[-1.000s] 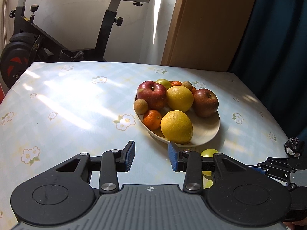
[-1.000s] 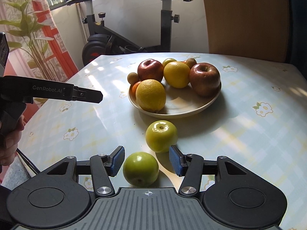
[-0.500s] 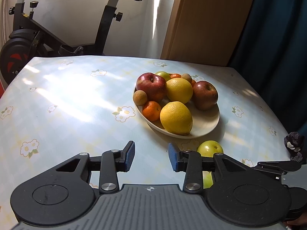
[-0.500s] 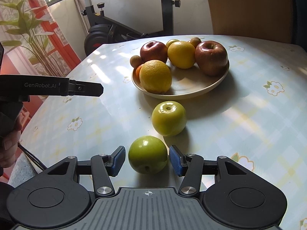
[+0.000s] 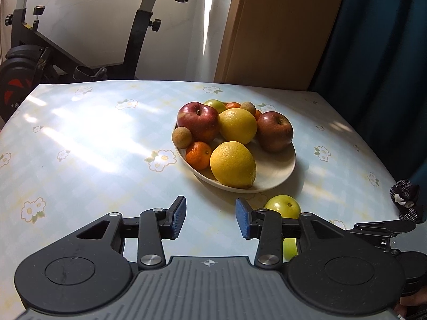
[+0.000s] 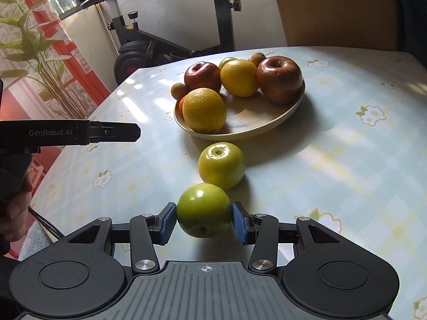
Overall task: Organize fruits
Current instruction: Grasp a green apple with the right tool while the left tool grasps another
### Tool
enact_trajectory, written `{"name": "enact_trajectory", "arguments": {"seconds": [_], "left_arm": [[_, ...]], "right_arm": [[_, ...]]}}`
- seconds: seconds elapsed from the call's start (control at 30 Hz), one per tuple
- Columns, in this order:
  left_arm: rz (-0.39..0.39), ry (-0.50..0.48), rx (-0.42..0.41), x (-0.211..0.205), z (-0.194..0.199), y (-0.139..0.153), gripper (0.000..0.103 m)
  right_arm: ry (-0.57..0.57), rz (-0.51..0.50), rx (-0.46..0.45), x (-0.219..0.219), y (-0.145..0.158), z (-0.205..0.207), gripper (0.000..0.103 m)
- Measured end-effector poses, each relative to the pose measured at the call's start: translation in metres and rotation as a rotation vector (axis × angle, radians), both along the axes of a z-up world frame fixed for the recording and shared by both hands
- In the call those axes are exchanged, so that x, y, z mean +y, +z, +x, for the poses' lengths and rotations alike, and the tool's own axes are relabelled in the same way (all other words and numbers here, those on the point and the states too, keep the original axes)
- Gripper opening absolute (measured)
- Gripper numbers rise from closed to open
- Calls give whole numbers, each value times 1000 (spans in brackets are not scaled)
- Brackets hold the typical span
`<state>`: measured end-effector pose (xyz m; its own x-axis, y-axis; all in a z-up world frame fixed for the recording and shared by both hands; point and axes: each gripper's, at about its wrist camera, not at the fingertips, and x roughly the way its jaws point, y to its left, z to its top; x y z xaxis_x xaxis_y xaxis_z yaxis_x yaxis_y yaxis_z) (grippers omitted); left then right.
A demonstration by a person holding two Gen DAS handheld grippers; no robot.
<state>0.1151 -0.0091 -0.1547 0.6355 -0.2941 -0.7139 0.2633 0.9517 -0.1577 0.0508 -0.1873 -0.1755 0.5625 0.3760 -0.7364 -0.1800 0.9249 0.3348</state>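
Stood on a flowered tablecloth (image 6: 347, 160), a cream plate (image 6: 267, 122) heaped with two red apples (image 6: 280, 80), two yellow citrus fruits (image 6: 204, 109), a small orange (image 5: 198, 154) and little brown fruits; behind the table, at twelve o'clock, an exercise bike (image 6: 149, 48); at ten o'clock in the right wrist view, a leafy plant (image 6: 34, 53) against red window frames. Lay just off the plate's near rim, toward six o'clock, a yellow-green apple (image 6: 221, 165), directly between the plate and the right gripper (image 6: 204, 220); sat just behind the gripped fruit, nearly touching it. Had just been closing, right gripper pinching a green apple (image 6: 204, 209), blue pads flat against both its sides, low over the table. Hovered at nine o'clock of that view, left gripper (image 5: 210, 217), jaws lately widened and spread apart over bare cloth, gripping nothing; showed at four o'clock past its right finger, the yellow-green apple again.
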Motion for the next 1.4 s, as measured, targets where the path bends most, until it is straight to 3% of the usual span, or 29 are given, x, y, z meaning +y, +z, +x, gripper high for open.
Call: {"name": "enact_trajectory", "arguments": {"seconds": [0.13,0.43,0.53,0.63,0.73,0.83,1.07,1.2,1.4], "left_arm": [[-1,-17,-18,-6,3,6,49],[-39,20,-135,-5,40,58,49],[-53,19,-139,-9,50,66,50],[-56,-3,-92,-18,54,58,54],[-72,-38,6,-31,52,31,54],[-81,-70,92,-46,49,9,54],[-26,-184,152,-73,38,-14,55],[28,-204,181,-84,39,-27,58],[42,-237,227,-93,43,-40,58]], "right_arm": [[-42,-35,-60,-19,17,4,42],[-126,-124,-203,-59,52,33,42],[-138,-142,-213,-65,53,42,42],[-147,-153,-201,-67,48,47,42],[-141,-184,-187,-62,39,47,42],[-143,-153,-181,-65,35,45,42],[-163,-127,-175,-71,30,44,42],[-167,-109,-173,-73,27,42,42],[-174,-90,-162,-75,22,40,42]]}}
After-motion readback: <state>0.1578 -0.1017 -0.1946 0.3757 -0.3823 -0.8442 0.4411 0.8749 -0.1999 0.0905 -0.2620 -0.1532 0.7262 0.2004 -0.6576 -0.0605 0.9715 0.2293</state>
